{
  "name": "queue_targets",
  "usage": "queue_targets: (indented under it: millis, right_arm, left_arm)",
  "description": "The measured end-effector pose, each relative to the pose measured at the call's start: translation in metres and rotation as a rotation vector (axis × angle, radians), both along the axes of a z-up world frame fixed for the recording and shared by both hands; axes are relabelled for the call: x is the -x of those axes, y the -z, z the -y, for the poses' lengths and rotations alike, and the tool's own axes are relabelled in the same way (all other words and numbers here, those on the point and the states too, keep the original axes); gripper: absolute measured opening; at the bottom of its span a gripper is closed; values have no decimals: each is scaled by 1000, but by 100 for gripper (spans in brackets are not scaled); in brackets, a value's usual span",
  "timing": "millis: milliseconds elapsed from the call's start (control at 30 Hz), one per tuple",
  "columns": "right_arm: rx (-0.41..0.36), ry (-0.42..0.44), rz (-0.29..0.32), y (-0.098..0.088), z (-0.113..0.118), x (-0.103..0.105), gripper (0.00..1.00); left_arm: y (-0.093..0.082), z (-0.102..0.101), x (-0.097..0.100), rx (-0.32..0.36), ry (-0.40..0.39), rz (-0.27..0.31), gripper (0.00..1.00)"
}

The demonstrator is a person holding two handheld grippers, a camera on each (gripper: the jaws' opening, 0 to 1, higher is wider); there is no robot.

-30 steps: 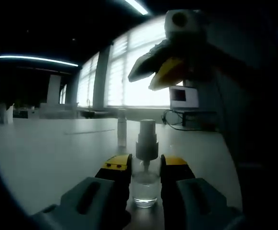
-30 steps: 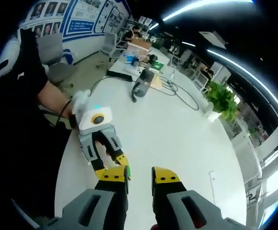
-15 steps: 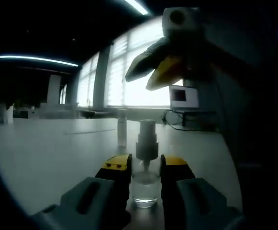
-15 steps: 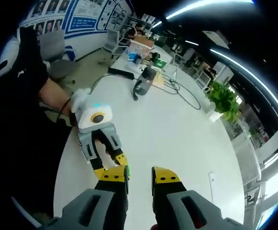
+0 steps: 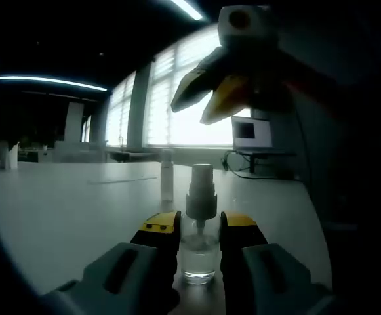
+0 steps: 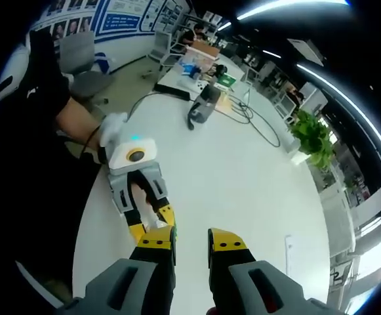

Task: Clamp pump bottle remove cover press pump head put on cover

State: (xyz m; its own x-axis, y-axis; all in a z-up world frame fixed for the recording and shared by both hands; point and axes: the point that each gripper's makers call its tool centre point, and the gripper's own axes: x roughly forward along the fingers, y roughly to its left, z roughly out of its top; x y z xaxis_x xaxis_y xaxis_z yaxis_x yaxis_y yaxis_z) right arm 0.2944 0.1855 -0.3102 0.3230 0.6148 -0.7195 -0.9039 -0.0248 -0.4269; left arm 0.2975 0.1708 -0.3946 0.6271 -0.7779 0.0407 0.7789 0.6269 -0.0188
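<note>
The pump bottle (image 5: 199, 246) stands upright on the white bench (image 5: 65, 216), at about 6 o'clock in the left gripper view. Its body is short, clear and round, with clear liquid in the lower part. A pale pump head (image 5: 201, 190) with a ribbed collar tops it, bare of its cover. The bottle sits clamped between the yellow-tipped jaws of the left gripper (image 5: 200, 226), which touch its sides. The cover (image 5: 167, 174), a slim clear tube, stands upright on the bench just beyond the bottle, at about 11 o'clock from it and apart from it. In the right gripper view the bottle is hidden behind the jaws.
</note>
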Motion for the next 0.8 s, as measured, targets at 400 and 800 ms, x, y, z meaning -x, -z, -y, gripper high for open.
queue_targets:
  millis: [400,800]
  right_arm:
    - [62,-7,-5,3,2,-1,14]
    - [84,-9,-4,-4,10,-18,14]
  left_arm:
    - [0,0,0,1,2,-1,15]
    - [1,-1,-1,1,1,-1,15]
